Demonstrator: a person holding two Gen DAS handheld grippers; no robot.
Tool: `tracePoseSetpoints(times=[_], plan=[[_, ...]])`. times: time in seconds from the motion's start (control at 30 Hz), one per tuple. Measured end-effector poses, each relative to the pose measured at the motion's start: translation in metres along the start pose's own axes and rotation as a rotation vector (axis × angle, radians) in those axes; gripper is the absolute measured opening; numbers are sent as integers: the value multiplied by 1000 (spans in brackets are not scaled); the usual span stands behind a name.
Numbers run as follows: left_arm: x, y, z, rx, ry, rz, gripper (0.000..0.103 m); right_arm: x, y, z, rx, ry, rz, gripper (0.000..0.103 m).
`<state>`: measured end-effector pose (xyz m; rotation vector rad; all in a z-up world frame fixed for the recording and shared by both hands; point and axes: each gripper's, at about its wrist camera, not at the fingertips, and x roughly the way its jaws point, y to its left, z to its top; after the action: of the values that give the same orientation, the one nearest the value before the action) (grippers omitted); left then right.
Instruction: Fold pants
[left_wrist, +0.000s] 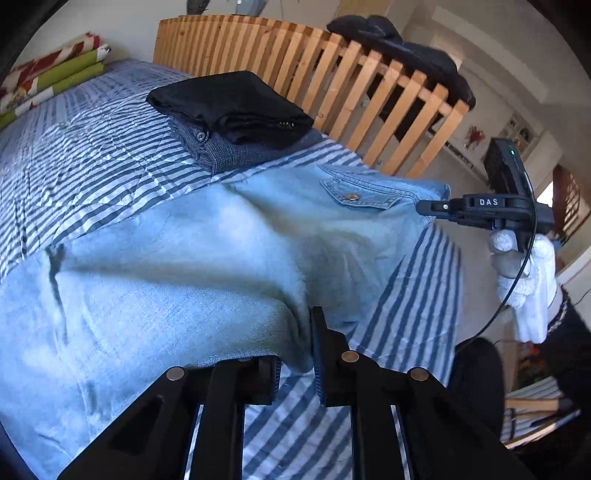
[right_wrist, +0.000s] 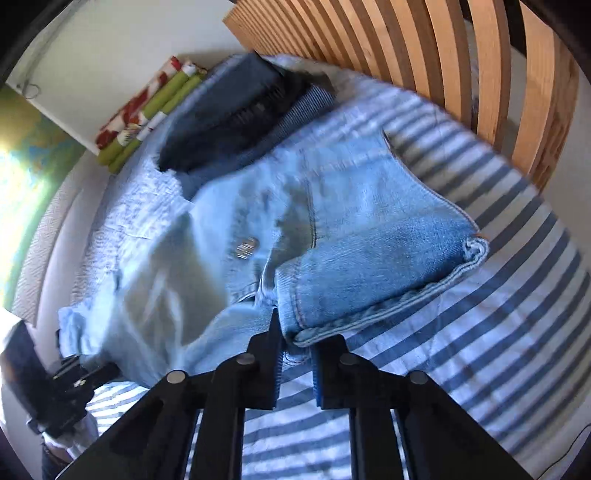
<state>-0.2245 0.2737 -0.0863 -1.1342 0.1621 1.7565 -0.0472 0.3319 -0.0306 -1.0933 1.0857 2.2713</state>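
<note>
Lying across the striped bedcover (left_wrist: 110, 147), light-blue jeans (left_wrist: 192, 258), lifted at two edges. Left gripper (left_wrist: 295, 354) clamped on denim edge; right gripper (right_wrist: 297, 350) clenched on waistband hem. Beyond, folded dark clothes (left_wrist: 236, 107) stacked beside wooden slatted footboard (left_wrist: 332, 74).

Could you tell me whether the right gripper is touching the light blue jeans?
Touching: the left wrist view shows the right gripper pinching the jeans' corner.
</note>
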Motion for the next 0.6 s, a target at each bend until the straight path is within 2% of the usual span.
tracePoseSetpoints(times=[0.03, 0.07, 0.1, 0.13, 0.2, 0.23, 0.3, 0.4, 0.5, 0.57, 0.6], plan=[[-7, 5, 4, -42, -26, -23, 29, -18, 2, 6, 4, -31, 18, 10], [-12, 10, 7, -75, -56, -24, 47, -35, 3, 13, 19, -59, 37, 10], [-14, 13, 9, -85, -71, -14, 54, -46, 2, 20, 39, -82, 49, 10], [-11, 12, 9, -81, -63, -9, 56, -50, 3, 26, 43, -96, 34, 9], [-3, 5, 3, -51, -22, -4, 56, -39, 8, 30, 11, -104, -72, 10], [2, 0, -3, -25, 0, 5, 56, -28, 10, 30, -14, -82, -133, 10], [13, -13, -18, 39, 41, 43, 57, -5, 5, 26, -33, -34, -180, 10], [32, -35, -41, 129, 80, 89, 61, 13, -11, 18, 5, -2, -167, 10], [56, -56, -55, 194, 100, 103, 63, 15, -21, 17, 36, 5, -136, 10], [69, -65, -53, 183, 93, 92, 65, 8, -22, 18, 38, 5, -123, 10], [75, -68, -48, 148, 74, 56, 71, 6, -21, 20, 35, 1, -117, 10]])
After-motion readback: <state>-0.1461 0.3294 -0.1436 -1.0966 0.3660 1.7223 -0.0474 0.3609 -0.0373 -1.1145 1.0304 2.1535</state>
